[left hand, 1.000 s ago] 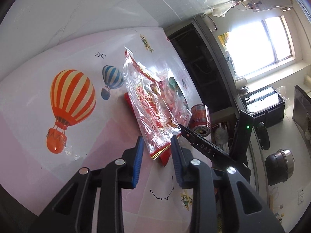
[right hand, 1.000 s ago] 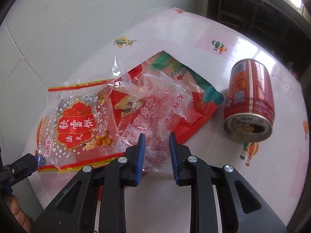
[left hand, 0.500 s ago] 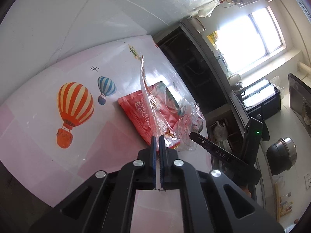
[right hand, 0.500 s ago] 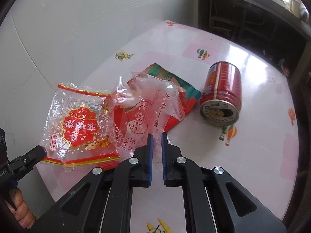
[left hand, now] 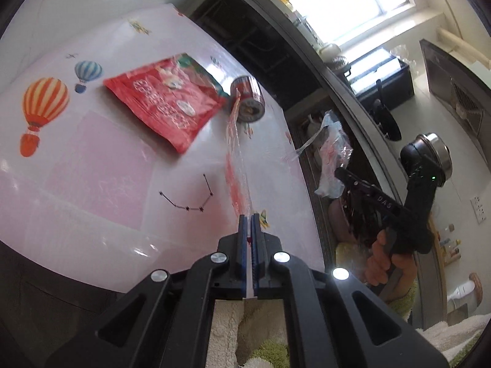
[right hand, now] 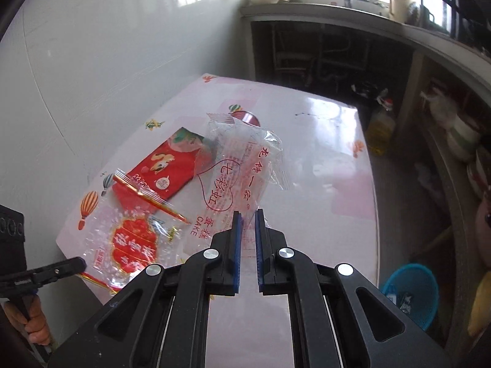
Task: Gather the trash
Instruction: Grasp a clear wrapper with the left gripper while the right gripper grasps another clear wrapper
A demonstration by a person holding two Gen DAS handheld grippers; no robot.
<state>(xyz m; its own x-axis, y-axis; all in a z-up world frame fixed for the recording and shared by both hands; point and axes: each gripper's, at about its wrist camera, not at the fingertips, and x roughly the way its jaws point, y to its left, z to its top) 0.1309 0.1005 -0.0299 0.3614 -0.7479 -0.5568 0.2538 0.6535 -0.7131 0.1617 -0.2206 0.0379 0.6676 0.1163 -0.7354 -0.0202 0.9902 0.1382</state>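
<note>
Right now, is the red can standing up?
No, the can lies on its side on the table, its round end facing the camera.

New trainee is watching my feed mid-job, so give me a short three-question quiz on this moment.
1. True or false: the can stands upright.
2. What does the right claw hold? A. the can B. the cake wrapper C. nothing
3. Fill in: on the table lie the can and a red ____.

Key: 1. False, it lies on its side. 2. B. 3. bag.
</note>
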